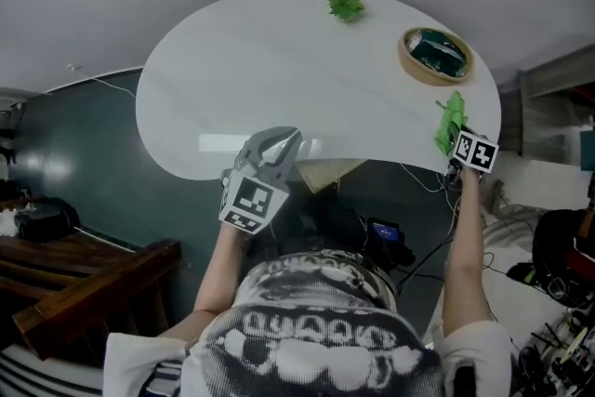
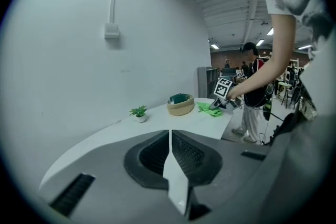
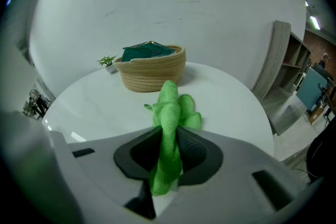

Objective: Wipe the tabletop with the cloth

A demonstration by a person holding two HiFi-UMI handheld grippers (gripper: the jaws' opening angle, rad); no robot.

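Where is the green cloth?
In the head view the green cloth lies at the table's right edge, pinched in the right gripper, just on the near side of the woven basket.

The person wears a white short-sleeved T-shirt (image 1: 316, 335) with a bold black dotted print, while the grey moulded left gripper (image 1: 277, 144) and right gripper (image 1: 457, 142) each have black ribbed pads (image 2: 191, 155) and a black-and-white marker cube (image 1: 252, 201).
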